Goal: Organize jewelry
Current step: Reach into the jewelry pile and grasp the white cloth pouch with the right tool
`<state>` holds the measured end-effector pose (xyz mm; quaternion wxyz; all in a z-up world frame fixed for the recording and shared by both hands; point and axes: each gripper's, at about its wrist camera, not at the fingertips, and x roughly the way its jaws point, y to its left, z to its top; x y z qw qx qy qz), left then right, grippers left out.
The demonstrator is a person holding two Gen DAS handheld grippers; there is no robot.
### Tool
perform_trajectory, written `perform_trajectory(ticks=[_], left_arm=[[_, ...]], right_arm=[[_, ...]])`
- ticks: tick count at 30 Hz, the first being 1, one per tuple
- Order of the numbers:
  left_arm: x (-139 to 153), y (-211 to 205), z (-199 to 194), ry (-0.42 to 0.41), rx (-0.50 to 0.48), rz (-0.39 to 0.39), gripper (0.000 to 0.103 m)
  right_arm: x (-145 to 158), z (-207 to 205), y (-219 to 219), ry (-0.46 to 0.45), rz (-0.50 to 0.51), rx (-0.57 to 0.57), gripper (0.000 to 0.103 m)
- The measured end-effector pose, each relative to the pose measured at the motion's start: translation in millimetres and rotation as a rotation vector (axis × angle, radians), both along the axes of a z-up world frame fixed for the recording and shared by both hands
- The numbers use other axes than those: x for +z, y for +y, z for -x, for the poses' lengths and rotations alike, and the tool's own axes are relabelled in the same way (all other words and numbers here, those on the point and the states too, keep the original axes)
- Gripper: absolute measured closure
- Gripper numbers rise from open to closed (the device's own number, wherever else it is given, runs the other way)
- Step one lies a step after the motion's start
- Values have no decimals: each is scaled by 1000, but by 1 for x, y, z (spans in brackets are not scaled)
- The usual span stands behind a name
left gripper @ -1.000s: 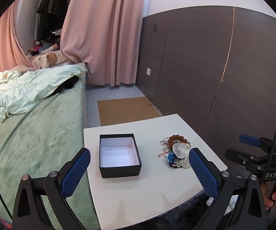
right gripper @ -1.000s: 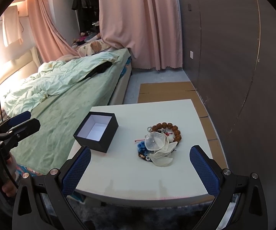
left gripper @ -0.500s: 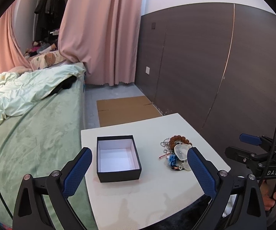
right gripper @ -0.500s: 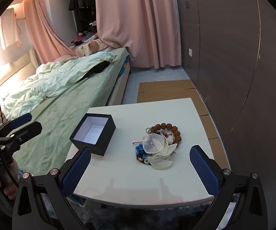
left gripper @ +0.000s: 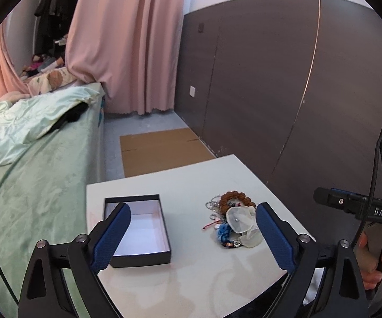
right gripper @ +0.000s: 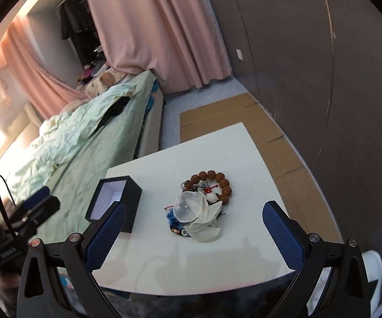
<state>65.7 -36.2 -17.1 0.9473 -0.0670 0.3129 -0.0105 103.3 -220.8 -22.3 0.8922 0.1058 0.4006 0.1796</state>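
Note:
An open black box with a white inside (left gripper: 143, 232) (right gripper: 114, 202) sits on the left part of a white table (left gripper: 191, 278) (right gripper: 217, 153). A pile of jewelry lies to its right: a brown bead bracelet (left gripper: 234, 198) (right gripper: 212, 181), a translucent white flower piece (left gripper: 240, 221) (right gripper: 191, 206), blue bits and thin chains. My left gripper (left gripper: 192, 234) is open and empty above the table's near edge. My right gripper (right gripper: 194, 234) is open and empty, just before the pile. Each gripper shows in the other's view, my right one (left gripper: 350, 201) and my left one (right gripper: 35, 202).
A bed with green covers (left gripper: 31, 180) (right gripper: 90, 122) runs along the table's left side. Flat cardboard (left gripper: 161, 148) (right gripper: 244, 116) lies on the floor behind the table. A dark panel wall (left gripper: 283, 79) stands to the right, pink curtains (left gripper: 127, 42) at the back.
Both grippers have moved forward and closer over the table. The box and the jewelry pile now look larger. The right wrist view has tilted. Nothing on the table has moved.

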Motion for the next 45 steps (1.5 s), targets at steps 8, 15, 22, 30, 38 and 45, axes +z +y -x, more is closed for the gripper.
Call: perform_trajectory(ticks=[8, 15, 22, 30, 38, 45], left_arm=[[-19, -21, -29, 62, -72, 10, 11], [-34, -26, -48, 106, -85, -6, 11], [-46, -14, -71, 140, -71, 29, 11], [-52, -9, -92, 146, -79, 42, 11], [-64, -17, -100, 176, -106, 52, 11], [-71, -37, -101, 190, -146, 9, 11]], right_arm=[[-34, -32, -18, 155, -117, -46, 0], [-82, -61, -8, 330, -204, -19, 14], [-123, -86, 13, 453, -205, 8, 36], [-125, -97, 18, 457, -264, 52, 98], [-58, -80, 5, 155, -293, 116, 99], [-58, -86, -20, 145, -286, 32, 99]])
